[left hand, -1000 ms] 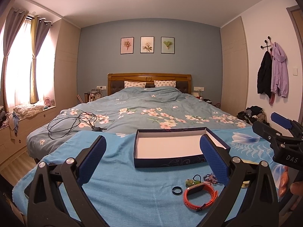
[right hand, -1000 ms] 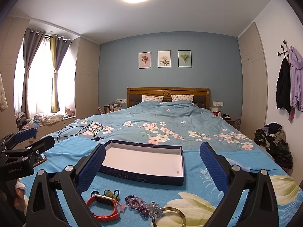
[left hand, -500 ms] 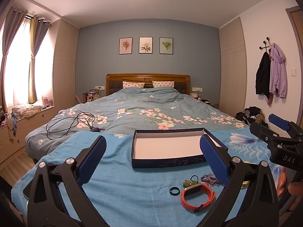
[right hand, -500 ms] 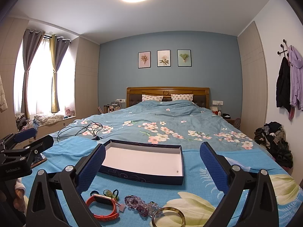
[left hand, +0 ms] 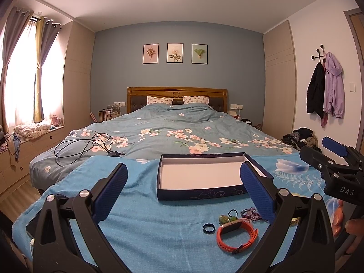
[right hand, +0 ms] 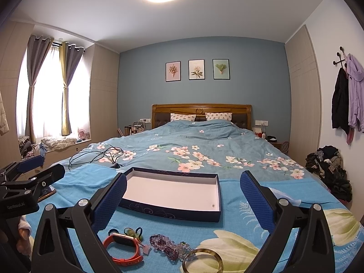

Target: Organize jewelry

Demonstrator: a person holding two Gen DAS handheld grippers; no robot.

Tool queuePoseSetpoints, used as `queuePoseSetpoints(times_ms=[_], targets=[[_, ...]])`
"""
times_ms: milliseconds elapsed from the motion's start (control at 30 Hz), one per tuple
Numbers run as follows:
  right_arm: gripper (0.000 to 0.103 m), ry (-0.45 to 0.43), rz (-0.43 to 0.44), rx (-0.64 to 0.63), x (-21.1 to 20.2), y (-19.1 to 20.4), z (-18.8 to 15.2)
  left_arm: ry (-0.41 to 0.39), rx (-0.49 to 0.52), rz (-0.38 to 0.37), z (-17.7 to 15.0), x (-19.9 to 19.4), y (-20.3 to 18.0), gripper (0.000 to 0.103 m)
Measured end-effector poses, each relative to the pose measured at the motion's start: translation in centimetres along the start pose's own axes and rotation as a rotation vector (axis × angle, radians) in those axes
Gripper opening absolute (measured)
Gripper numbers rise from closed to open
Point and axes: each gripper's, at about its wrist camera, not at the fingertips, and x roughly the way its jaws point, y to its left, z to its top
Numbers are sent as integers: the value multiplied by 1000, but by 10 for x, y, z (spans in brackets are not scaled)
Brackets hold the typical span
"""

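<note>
The jewelry lies in a loose row on the blue towel point(left hand: 147, 227), nearer the cameras than the shallow navy box point(right hand: 173, 193) with its white floor. In the right wrist view the orange wristband point(right hand: 124, 249), the green charm on a black cord point(right hand: 132, 231), the purple bead bracelet point(right hand: 167, 246) and the gold bangle point(right hand: 202, 260) sit low between the jaws, the box just beyond them. In the left wrist view a small dark ring point(left hand: 208, 228) lies just left of the wristband, both toward the right-hand jaw.

The left gripper point(left hand: 183, 191) and right gripper point(right hand: 183, 195) are spread wide and hold nothing. Since a second ago the left view has slid slightly, so the box now sits a little further left between its jaws; nothing on the towel has moved. The right gripper's body reads "DAS", the left's "GenRobot.AI".
</note>
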Motion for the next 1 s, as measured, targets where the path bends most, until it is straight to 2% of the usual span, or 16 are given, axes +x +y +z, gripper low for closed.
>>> queuePoseSetpoints(times_ms=[1000], targets=[[96, 15, 12, 13, 7, 1, -6, 36, -10, -5, -5, 8, -3, 97]])
